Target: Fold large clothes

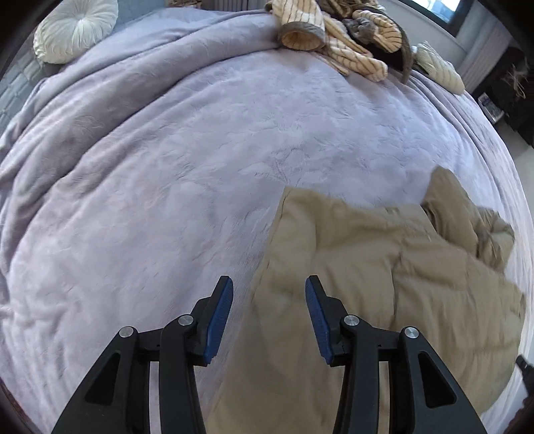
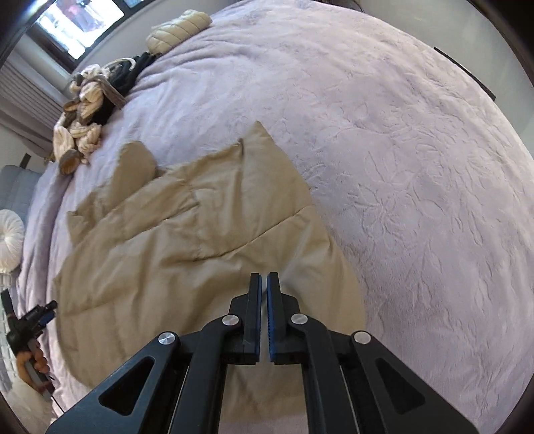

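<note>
A large tan padded garment (image 1: pixel 383 267) (image 2: pixel 187 240) lies spread and rumpled on a lavender bedspread (image 1: pixel 200 150) (image 2: pixel 400 167). My left gripper (image 1: pixel 269 283) hangs open above the garment's left edge, with nothing between its blue pads. In the right wrist view that same left gripper (image 2: pixel 31 320) shows at the far left, held in a hand (image 2: pixel 35 364) beside the garment. Over the garment's near right part my right gripper (image 2: pixel 264 277) points steeply down. Its pads stand almost together with only a thin slit, and no cloth is caught in them.
A heap of cream striped and dark clothes (image 1: pixel 333 33) (image 2: pixel 86 110) sits at the bed's far edge, with a cream quilted item (image 1: pixel 440 66) (image 2: pixel 177 30) beside it. A round white cushion (image 1: pixel 75 30) (image 2: pixel 8 240) rests near the headboard. A window (image 2: pixel 80 23) is beyond the bed.
</note>
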Action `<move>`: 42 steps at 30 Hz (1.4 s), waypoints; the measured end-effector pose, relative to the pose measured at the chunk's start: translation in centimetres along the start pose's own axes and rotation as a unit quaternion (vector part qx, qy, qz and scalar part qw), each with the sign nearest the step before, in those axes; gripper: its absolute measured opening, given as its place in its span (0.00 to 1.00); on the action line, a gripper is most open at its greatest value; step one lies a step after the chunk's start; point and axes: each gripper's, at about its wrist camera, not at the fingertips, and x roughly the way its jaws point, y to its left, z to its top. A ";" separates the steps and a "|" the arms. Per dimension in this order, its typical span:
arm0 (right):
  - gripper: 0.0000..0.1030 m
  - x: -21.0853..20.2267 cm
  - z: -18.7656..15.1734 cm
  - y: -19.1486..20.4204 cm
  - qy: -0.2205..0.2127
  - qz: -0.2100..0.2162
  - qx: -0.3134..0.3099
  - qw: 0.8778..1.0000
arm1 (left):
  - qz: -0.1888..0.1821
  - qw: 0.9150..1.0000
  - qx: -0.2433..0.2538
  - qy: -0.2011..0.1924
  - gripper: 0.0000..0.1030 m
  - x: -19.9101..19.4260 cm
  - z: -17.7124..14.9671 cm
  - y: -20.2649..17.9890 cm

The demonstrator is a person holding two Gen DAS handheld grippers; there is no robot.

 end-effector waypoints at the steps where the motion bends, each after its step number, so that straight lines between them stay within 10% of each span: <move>1: 0.04 -0.8 -0.4 0.0 -0.003 0.003 0.003 1.000 | 0.000 1.000 0.002 0.000 0.46 -0.5 -0.6 0.2; 14: 0.04 -3.7 -7.4 0.9 0.040 0.041 0.041 0.998 | -0.010 0.998 0.034 0.046 0.46 -5.2 -10.9 -0.8; 18: 0.04 -3.2 -9.4 1.2 0.062 0.040 0.045 0.996 | -0.011 0.998 0.041 0.050 0.85 -5.6 -12.8 -1.1; 21: 0.07 -2.7 -10.6 1.6 0.078 0.039 0.045 0.995 | -0.008 0.998 0.045 0.051 0.86 -5.7 -13.4 -1.3; 25: 0.52 -2.2 -11.8 2.0 0.087 0.037 0.051 0.994 | -0.007 0.997 0.040 0.059 0.86 -5.1 -13.8 -1.2; 28: 0.55 -1.9 -12.2 2.4 0.090 0.045 0.050 0.994 | -0.003 0.998 0.038 0.057 1.00 -5.0 -14.0 -1.2; 31: 0.81 -1.6 -12.5 2.7 0.090 0.058 0.053 0.993 | 0.000 0.998 0.042 0.053 1.00 -4.9 -14.1 -1.5; 42: 0.86 -0.4 -13.2 1.9 0.073 0.112 0.102 0.986 | -0.001 0.997 0.036 0.064 1.00 -3.7 -14.4 -1.3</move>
